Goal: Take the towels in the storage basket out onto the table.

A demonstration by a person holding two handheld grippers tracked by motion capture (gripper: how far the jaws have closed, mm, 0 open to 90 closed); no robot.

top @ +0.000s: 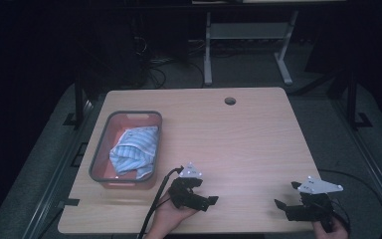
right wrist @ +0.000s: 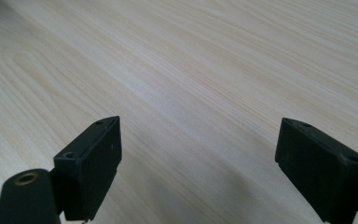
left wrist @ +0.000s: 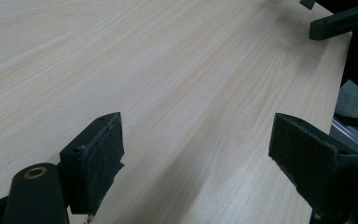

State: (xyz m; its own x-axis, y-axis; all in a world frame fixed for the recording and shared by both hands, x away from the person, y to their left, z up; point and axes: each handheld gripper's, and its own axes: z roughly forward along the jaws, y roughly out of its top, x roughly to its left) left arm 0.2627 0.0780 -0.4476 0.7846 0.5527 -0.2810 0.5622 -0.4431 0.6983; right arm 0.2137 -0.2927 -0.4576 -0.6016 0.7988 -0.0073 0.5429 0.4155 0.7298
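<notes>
High view, left side: grey-rimmed bin (top: 99,149) with a reddish inside sits on the left part of the table (top: 238,139), its long side running away from the person. Inside it lies a crumpled blue-and-white striped cloth (top: 135,151), bunched toward the near right of the bin; bare reddish floor shows at the far left.

Just right of the bin's near corner, close to the front edge: left gripper (top: 213,200), held in a hand (top: 171,216) coming in from the bottom. Jaws point right across the table. Grey plate on top, black cable trailing down off the front edge. Near the bin but apart from it.

Left gripper view: left gripper (left wrist: 196,154) jaws stand wide apart with bare light wood grain between them, nothing gripped. The pads (left wrist: 105,154) look fuzzy and worn at the edges. A dark jaw of the other gripper shows at top right, near the table edge.

Table centre: bare wood. A round cable hole (top: 230,101) lies near the far edge.

High view, right side: right gripper (top: 287,194) near the front right corner, jaws pointing left, grey plate on top, well apart from the left one.

Right gripper view: right gripper (right wrist: 198,154) jaws also spread wide, holding nothing, bare wood between them
</notes>
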